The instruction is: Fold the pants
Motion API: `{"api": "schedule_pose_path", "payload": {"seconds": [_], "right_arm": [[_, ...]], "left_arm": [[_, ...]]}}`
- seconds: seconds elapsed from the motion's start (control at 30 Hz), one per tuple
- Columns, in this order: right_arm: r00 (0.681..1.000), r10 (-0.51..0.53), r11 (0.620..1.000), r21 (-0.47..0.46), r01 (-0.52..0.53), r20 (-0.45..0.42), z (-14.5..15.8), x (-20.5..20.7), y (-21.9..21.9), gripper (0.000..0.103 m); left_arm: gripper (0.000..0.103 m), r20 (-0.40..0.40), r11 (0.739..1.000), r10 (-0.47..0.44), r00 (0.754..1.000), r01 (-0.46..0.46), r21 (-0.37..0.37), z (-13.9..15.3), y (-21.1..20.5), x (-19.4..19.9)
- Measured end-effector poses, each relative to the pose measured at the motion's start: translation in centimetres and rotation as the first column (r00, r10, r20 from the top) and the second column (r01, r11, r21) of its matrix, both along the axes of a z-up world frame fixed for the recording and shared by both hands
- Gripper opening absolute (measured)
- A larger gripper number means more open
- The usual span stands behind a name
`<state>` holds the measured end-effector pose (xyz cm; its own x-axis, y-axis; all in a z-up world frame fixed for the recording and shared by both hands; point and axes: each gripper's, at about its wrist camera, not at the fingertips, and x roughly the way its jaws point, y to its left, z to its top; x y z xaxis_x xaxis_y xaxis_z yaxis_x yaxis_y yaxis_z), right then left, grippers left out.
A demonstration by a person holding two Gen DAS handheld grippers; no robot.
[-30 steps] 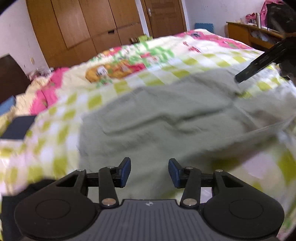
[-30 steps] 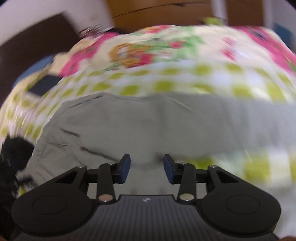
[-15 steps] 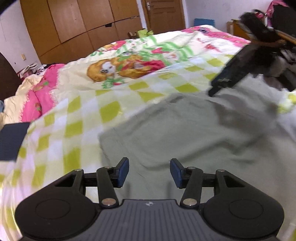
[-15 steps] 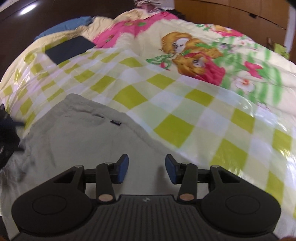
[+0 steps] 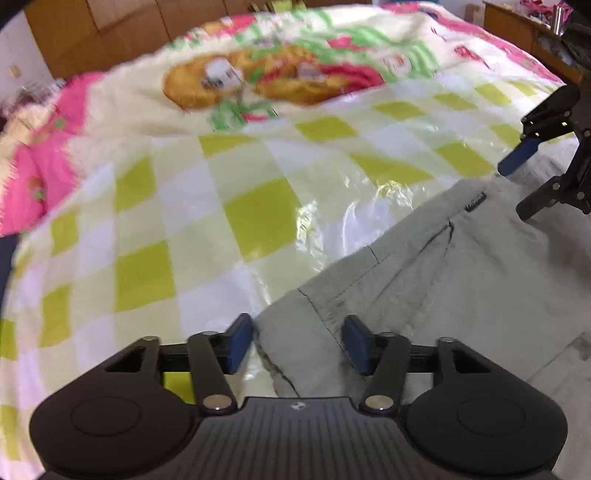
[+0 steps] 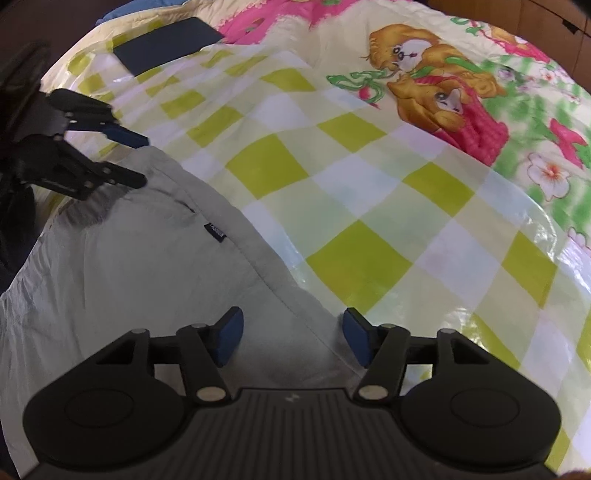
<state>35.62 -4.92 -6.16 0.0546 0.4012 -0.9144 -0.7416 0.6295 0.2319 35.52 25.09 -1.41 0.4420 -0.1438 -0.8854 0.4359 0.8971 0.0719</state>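
Grey-green pants point(image 5: 461, 280) lie flat on a bed with a yellow-checked cartoon quilt point(image 5: 229, 206). In the left wrist view my left gripper point(image 5: 299, 345) is open, its blue pads on either side of a corner of the pants' edge. The right gripper point(image 5: 517, 184) shows at the far right, open above the same edge. In the right wrist view the pants point(image 6: 147, 266) fill the lower left, with a small dark label point(image 6: 215, 232). My right gripper point(image 6: 291, 341) is open over the pants' edge. The left gripper point(image 6: 136, 158) shows at the upper left, open.
A dark flat rectangular object point(image 6: 166, 44) lies on the quilt near the pillow end. Wooden wardrobes point(image 5: 92, 33) stand behind the bed. A wooden side table point(image 5: 532, 26) with clutter stands at the far right.
Both grippers have moved down and in toward one long edge of the pants. The cameras now look along the quilt from lower down. Both stay open.
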Motion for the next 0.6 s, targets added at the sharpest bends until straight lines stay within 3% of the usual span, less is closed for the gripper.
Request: {"api": "schedule_pose_path", "payload": {"seconds": [0.13, 0.2, 0.23, 0.27, 0.3, 0.4, 0.6], "right_arm": [[0.999, -0.009, 1.0, 0.008, 0.009, -0.044, -0.9, 0.7, -0.1, 0.064], [0.998, -0.029, 0.999, 0.017, 0.03, -0.048, -1.1, 1.0, -0.2, 0.063], [0.998, -0.033, 0.999, 0.021, 0.034, -0.05, -1.0, 1.1, -0.3, 0.062], [0.998, -0.032, 0.999, 0.026, 0.033, -0.047, -0.9, 1.1, -0.4, 0.051], [0.998, -0.028, 0.999, 0.032, 0.03, -0.049, -0.6, 1.0, -0.4, 0.031], [1.0, -0.01, 1.0, -0.001, 0.01, -0.026, 0.2, -0.1, 0.0, 0.005], [0.993, -0.061, 0.998, 0.031, 0.058, 0.098, 5.5, -2.3, -0.4, 0.003]], "left_arm": [[0.075, -0.03, 1.0, 0.016, 0.999, -0.016, 0.002, -0.6, 0.1, 0.9], [0.054, -0.021, 1.0, 0.02, 1.0, -0.02, 0.005, -0.4, -0.2, 1.0], [0.049, -0.009, 1.0, 0.019, 1.0, -0.019, 0.011, -0.3, -0.4, 0.8], [0.041, 0.0, 1.0, 0.011, 1.0, -0.011, 0.017, -0.2, -0.6, 0.5], [0.036, 0.011, 1.0, -0.003, 1.0, 0.003, 0.029, -0.1, -0.9, 0.1], [0.032, 0.044, 0.997, -0.03, 0.999, 0.027, 0.076, 0.1, -1.9, -0.8], [0.031, 0.137, 0.997, -0.019, 0.99, 0.007, 0.083, 3.6, -1.6, -3.1]]}}
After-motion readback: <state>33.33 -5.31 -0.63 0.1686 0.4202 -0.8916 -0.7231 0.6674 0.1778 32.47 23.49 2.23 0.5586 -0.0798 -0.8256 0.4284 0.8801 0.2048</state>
